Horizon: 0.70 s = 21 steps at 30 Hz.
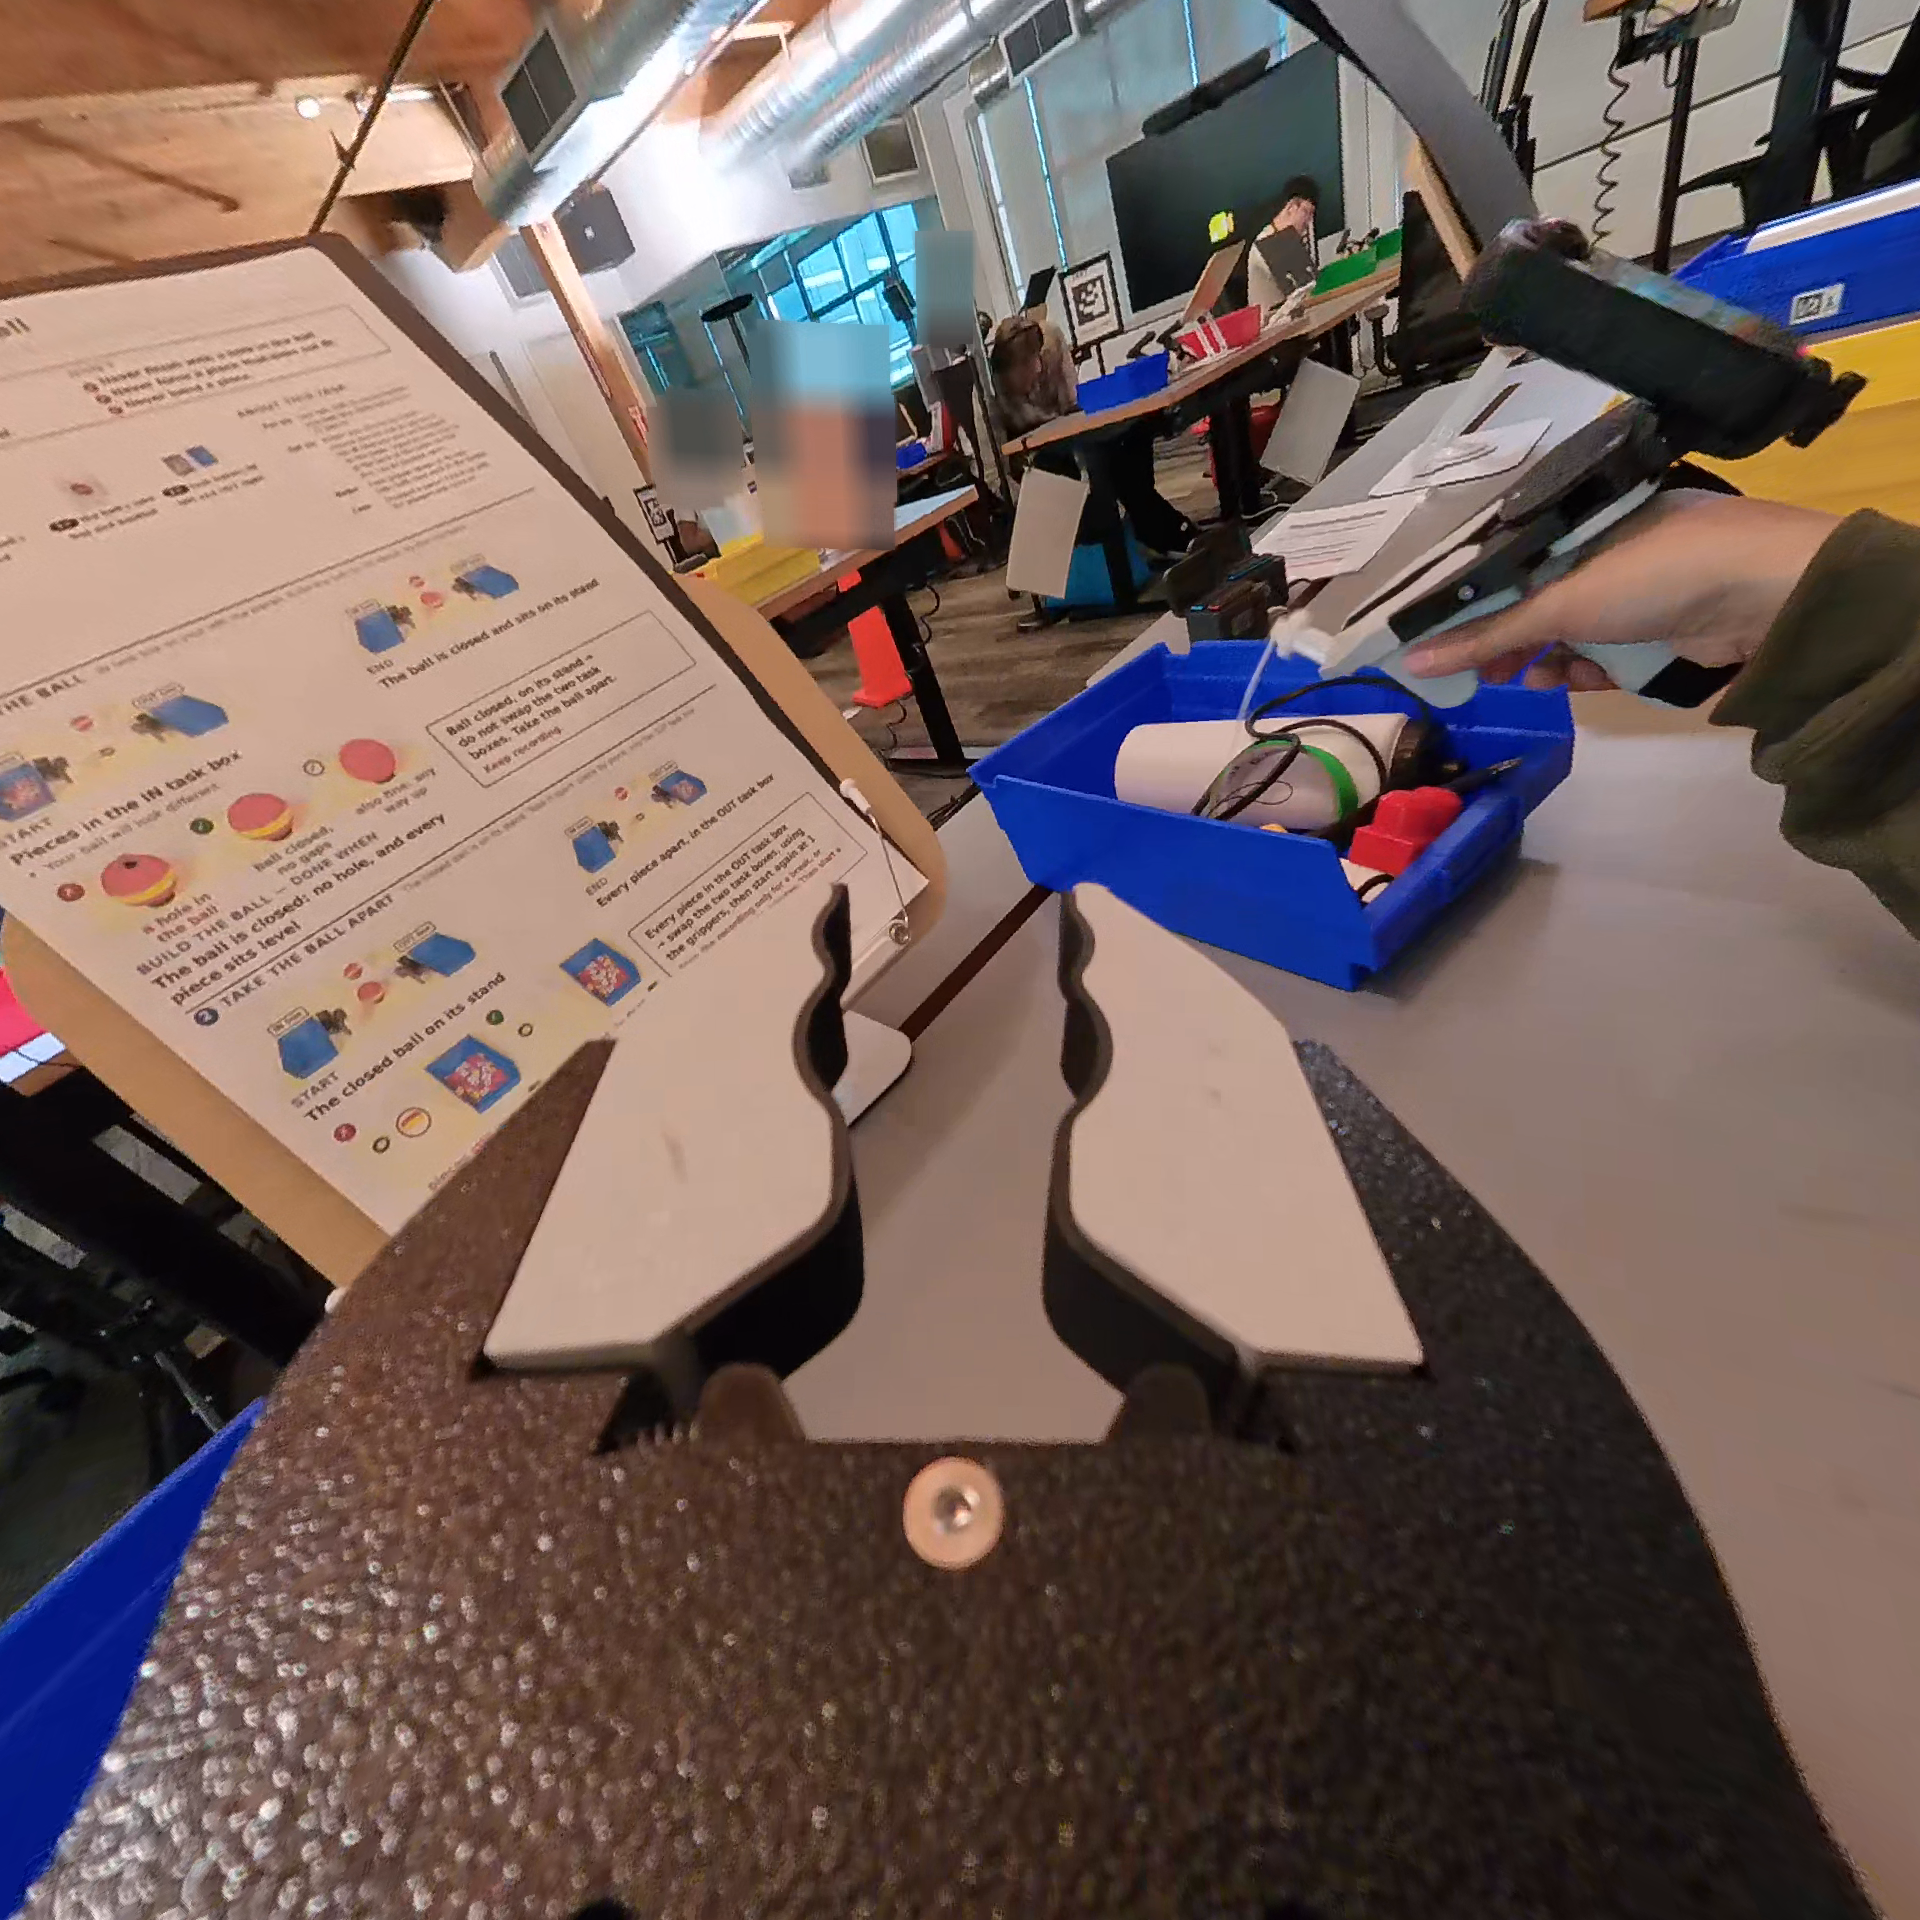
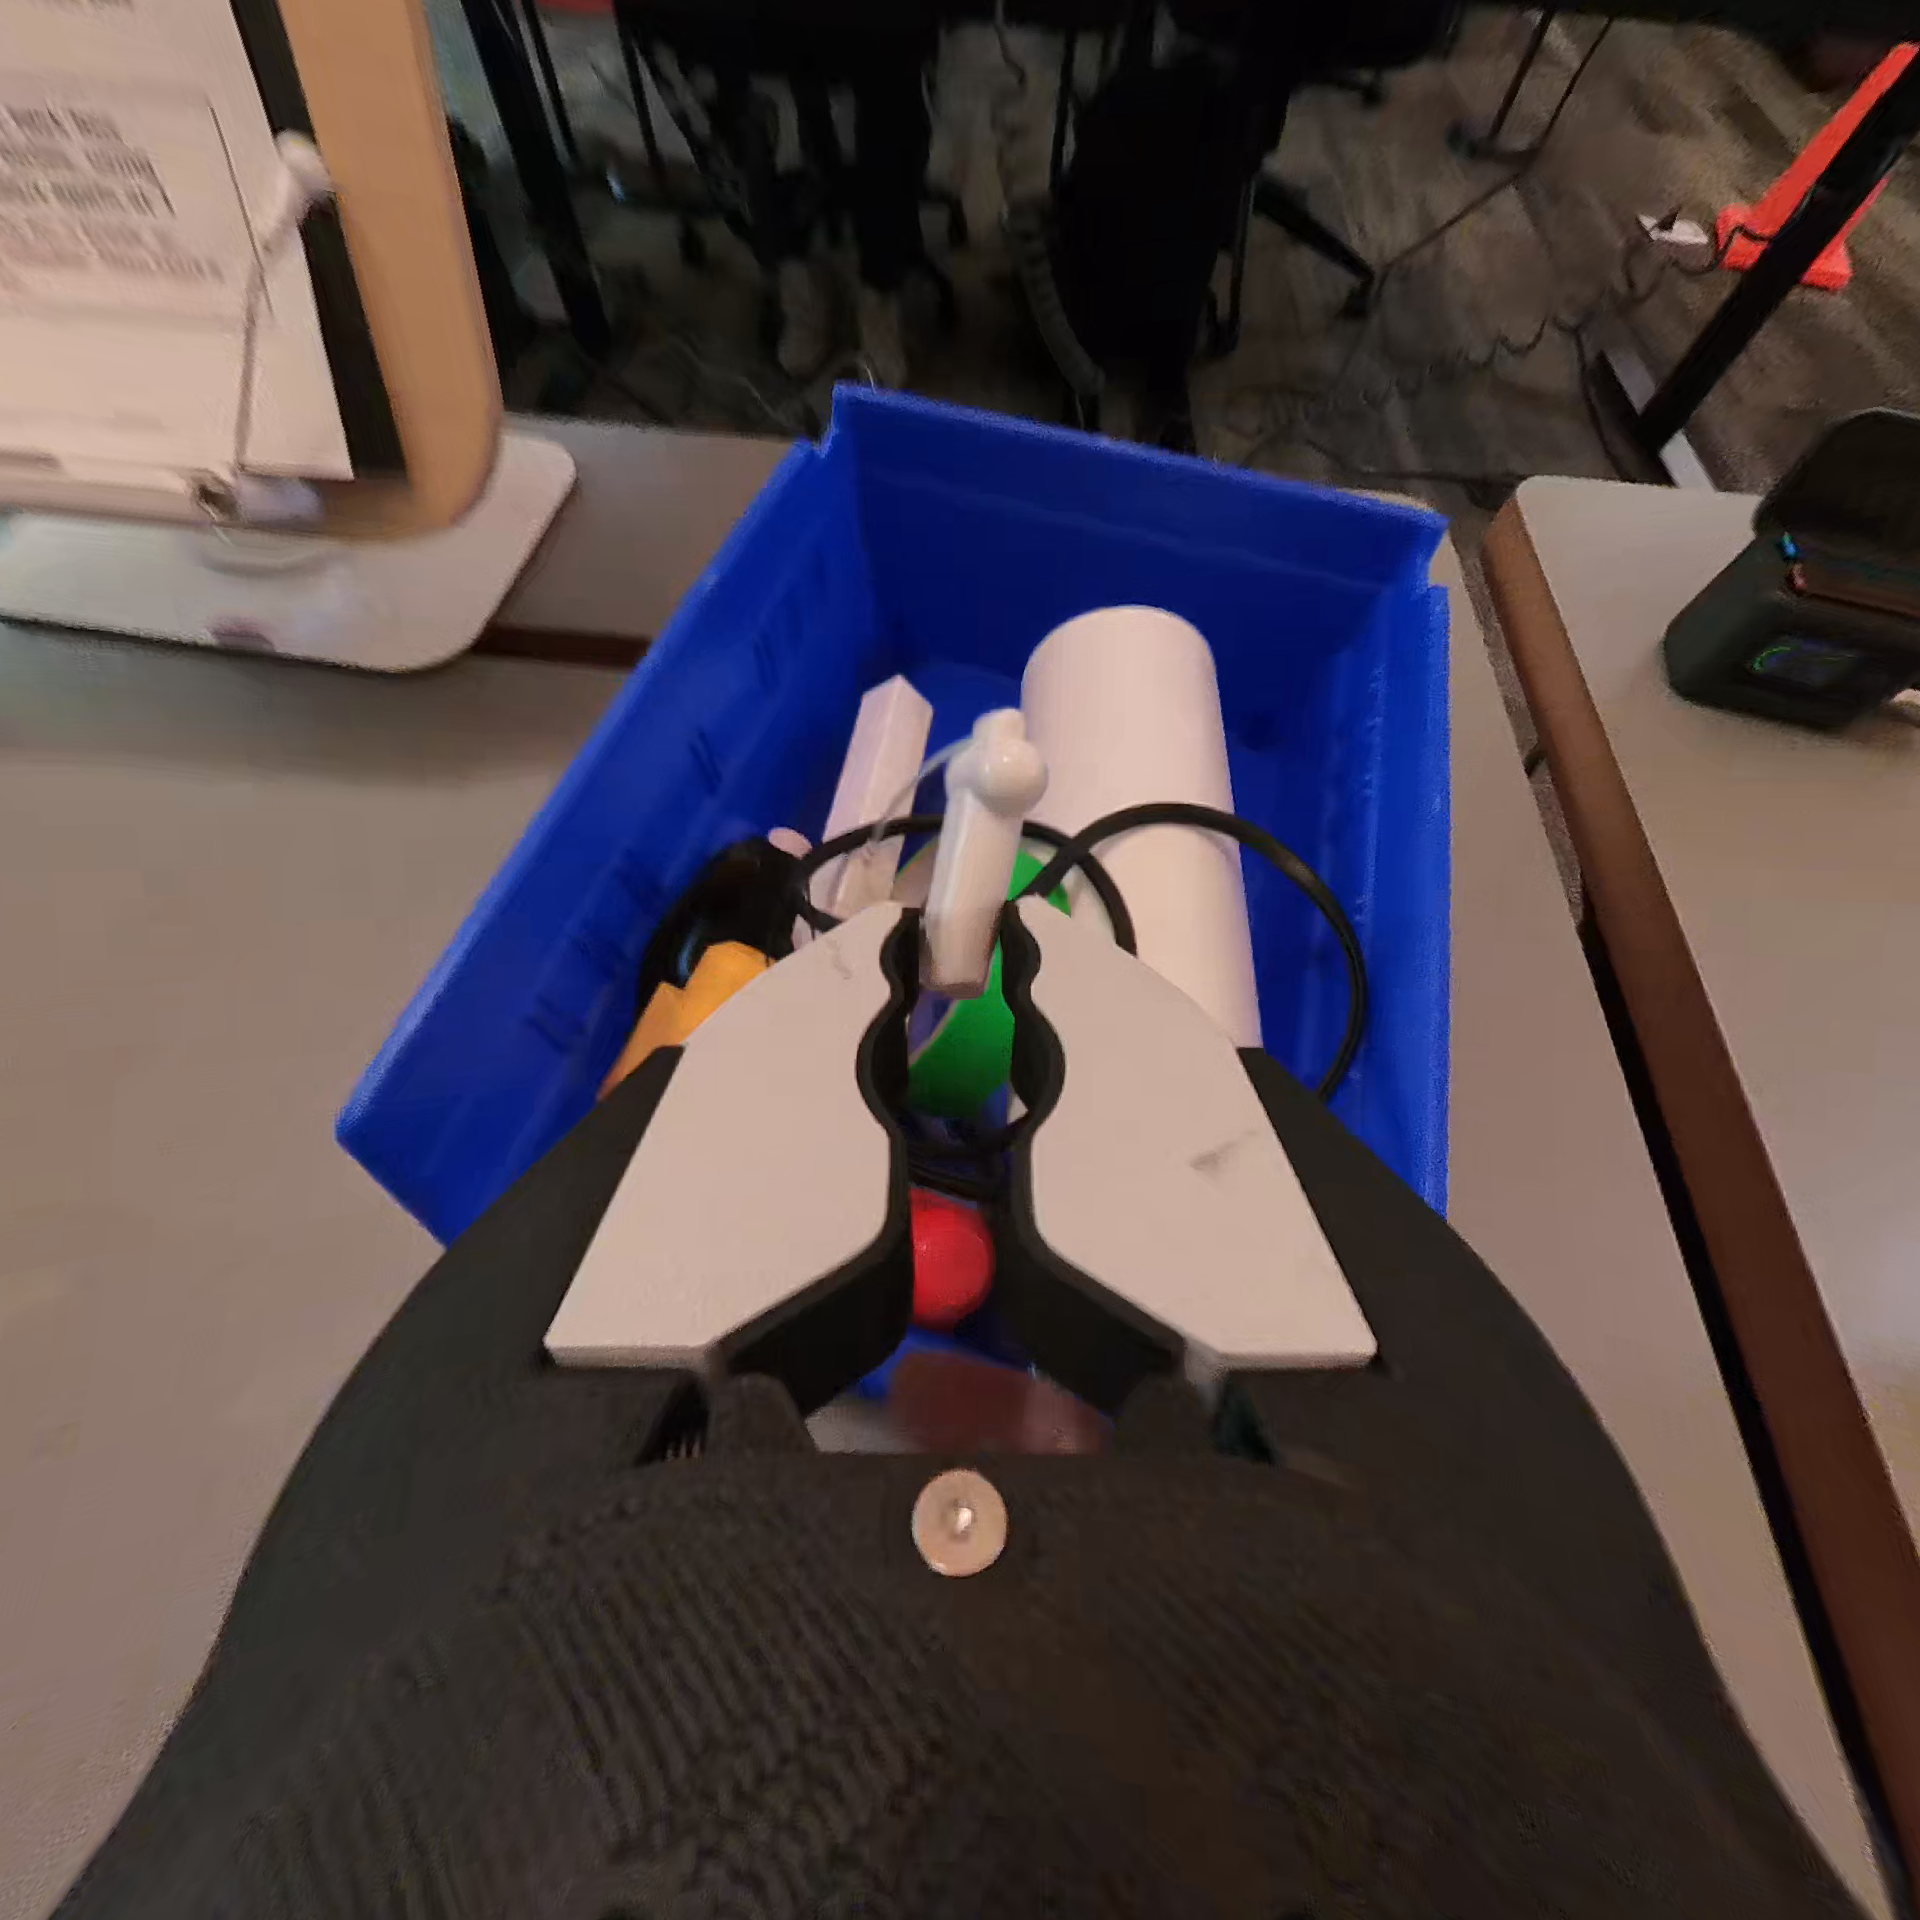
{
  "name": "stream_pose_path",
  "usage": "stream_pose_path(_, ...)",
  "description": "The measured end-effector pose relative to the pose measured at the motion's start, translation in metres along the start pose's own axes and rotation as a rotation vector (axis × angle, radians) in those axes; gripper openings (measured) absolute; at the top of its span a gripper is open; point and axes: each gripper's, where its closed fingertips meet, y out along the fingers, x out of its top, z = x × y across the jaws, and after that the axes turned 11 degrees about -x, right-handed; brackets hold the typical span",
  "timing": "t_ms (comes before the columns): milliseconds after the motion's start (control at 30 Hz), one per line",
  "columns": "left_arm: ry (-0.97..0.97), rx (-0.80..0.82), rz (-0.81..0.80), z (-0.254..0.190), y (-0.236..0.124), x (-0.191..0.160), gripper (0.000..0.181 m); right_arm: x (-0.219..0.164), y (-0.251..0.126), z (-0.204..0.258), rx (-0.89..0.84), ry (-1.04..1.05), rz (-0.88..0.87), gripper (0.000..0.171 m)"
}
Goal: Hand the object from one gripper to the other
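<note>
Your R tool (image 2: pixel 961 951), clamped on the small white plastic pin w/ rounded head (image 2: pixel 982 831), holds it lengthwise over the blue plastic bin (image 2: pixel 1143 499); L tool (image 1: pixel 956 997), fingers apart & empty, sits well left.

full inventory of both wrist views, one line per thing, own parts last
bin: 1, blue, on the grey table, under the right claw
white cylinder: 1, white, lying in the bin
black cable: 1, looped over the cylinder
red block: 1, near end of the bin
instruction board: 1, white sheet on a tan stand, left of the bin
small white piece: 1, pinched at the right claw's tips
hand: 1, holding the right claw
left claw: open, empty
right claw: shut on the piece
</note>
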Motion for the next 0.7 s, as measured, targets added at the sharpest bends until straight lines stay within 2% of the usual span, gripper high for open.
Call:
stream_pose_path(33,-0.006,0.004,0.006,0.001,0.000,-0.001,0.037,-0.003,0.002,0.002,-0.007,-0.030,0.015,0.021)
stream_pose_path(67,-0.014,0.004,0.013,0.002,-0.001,-0.003,0.037,-0.002,0.002,0.004,-0.016,-0.043,0.011,0.041)
stream_pose_path(100,-0.025,0.006,0.021,0.003,-0.002,-0.004,0.037,0.003,-0.001,0.008,-0.011,-0.044,-0.004,0.051)
stream_pose_path(233,-0.072,0.067,0.091,0.019,-0.017,-0.015,0.036,0.040,-0.030,0.041,0.157,-0.007,-0.180,0.058)
stream_pose_path(400,-0.198,0.292,0.206,0.069,-0.085,-0.040,0.037,0.090,-0.086,0.080,0.346,0.022,-0.474,0.067)
stream_pose_path(567,-0.333,0.469,0.463,0.102,-0.155,-0.098,0.038,0.108,-0.110,0.108,0.370,-0.045,-0.611,0.067)
stream_pose_path(700,-0.384,0.380,0.762,0.099,-0.171,-0.161,0.036,0.102,-0.110,0.132,0.376,-0.166,-0.597,0.068)
